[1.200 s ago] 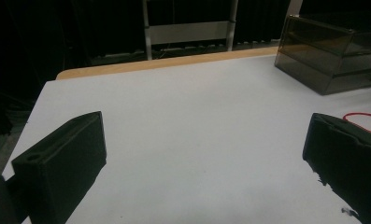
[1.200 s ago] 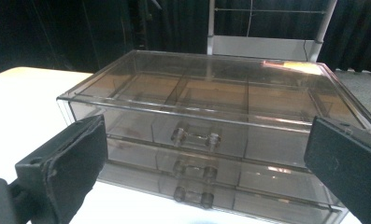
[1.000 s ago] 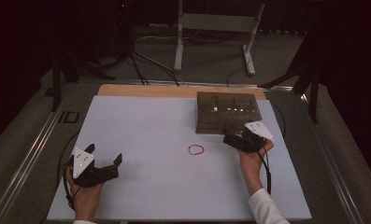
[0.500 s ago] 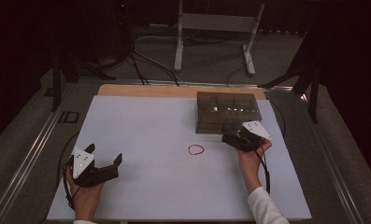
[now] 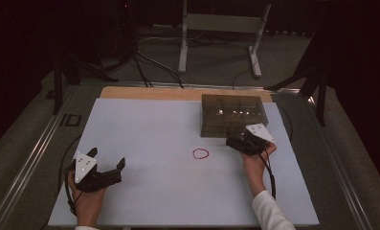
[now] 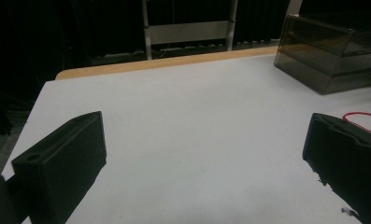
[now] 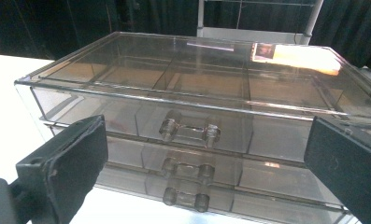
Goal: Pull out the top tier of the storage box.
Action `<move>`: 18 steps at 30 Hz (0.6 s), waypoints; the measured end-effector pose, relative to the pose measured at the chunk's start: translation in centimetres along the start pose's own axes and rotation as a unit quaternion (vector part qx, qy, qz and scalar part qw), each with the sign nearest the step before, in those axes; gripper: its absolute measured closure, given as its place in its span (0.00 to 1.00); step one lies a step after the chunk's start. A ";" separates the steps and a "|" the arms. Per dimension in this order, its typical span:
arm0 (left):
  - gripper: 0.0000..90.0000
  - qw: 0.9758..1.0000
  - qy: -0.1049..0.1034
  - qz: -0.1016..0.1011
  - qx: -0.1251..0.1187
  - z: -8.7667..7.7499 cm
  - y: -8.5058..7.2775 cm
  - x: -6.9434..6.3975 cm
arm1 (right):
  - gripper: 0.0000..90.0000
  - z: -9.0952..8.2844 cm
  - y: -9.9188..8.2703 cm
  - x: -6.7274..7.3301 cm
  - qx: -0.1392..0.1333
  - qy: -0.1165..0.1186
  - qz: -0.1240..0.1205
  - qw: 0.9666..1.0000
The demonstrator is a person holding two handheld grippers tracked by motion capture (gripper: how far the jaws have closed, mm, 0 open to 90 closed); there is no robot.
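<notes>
A smoky clear plastic drawer box (image 5: pixel 233 114) stands at the back right of the white table (image 5: pixel 144 134). My right gripper (image 5: pixel 236 138) is open just in front of it, jaws wide and level with the box's front. In the right gripper view the box (image 7: pixel 197 79) shows two stacked drawers, each with a clear handle: the upper handle (image 7: pixel 189 128) and the lower handle (image 7: pixel 186 178). A red rubber band (image 5: pixel 201 153) lies on the table left of that gripper. My left gripper (image 5: pixel 106 165) rests open at the front left; the band (image 6: pixel 364 119) shows past its right jaw.
A wooden strip (image 5: pixel 178 94) runs along the table's far edge. Metal stand legs (image 5: pixel 221 28) and cables lie on the dark floor behind. A metal rail (image 5: pixel 29 163) runs along the table's left side.
The right gripper has edged slightly left and nearer along the box's front. The left gripper has stayed put.
</notes>
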State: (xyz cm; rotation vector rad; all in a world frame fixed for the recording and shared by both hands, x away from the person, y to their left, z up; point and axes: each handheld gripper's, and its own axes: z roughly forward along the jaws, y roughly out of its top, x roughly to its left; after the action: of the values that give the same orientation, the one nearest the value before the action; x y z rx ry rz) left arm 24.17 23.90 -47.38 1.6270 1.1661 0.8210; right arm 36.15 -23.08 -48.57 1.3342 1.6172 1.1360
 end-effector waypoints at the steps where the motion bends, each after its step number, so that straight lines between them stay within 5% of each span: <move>1: 0.01 1.000 0.000 0.000 0.000 0.0 0.0 0.0 | 0.00 0.1 0.0 0.1 0.002 0.000 0.001 1.000; 10: 0.01 1.000 0.000 0.000 -0.001 0.0 0.0 0.0 | 0.00 0.5 -0.3 0.3 0.008 -0.002 0.000 1.000; 16: 0.01 1.000 0.000 -0.003 -0.003 -0.1 0.0 0.1 | 0.12 0.7 -0.4 0.5 0.015 -0.014 0.008 1.000; 17: 0.01 1.000 0.000 -0.002 -0.002 -0.1 0.0 0.1 | 0.26 0.6 -0.4 0.7 0.013 -0.024 0.007 1.000; 18: 0.01 1.000 0.000 -0.002 -0.003 -0.1 0.0 0.1 | 0.26 0.6 -0.4 0.7 0.013 -0.024 0.007 1.000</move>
State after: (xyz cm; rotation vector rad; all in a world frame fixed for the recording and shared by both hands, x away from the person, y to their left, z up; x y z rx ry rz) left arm 24.15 23.99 -47.34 1.6199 1.1659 0.8206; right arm 36.46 -22.31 -49.19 1.3821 1.5953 1.0851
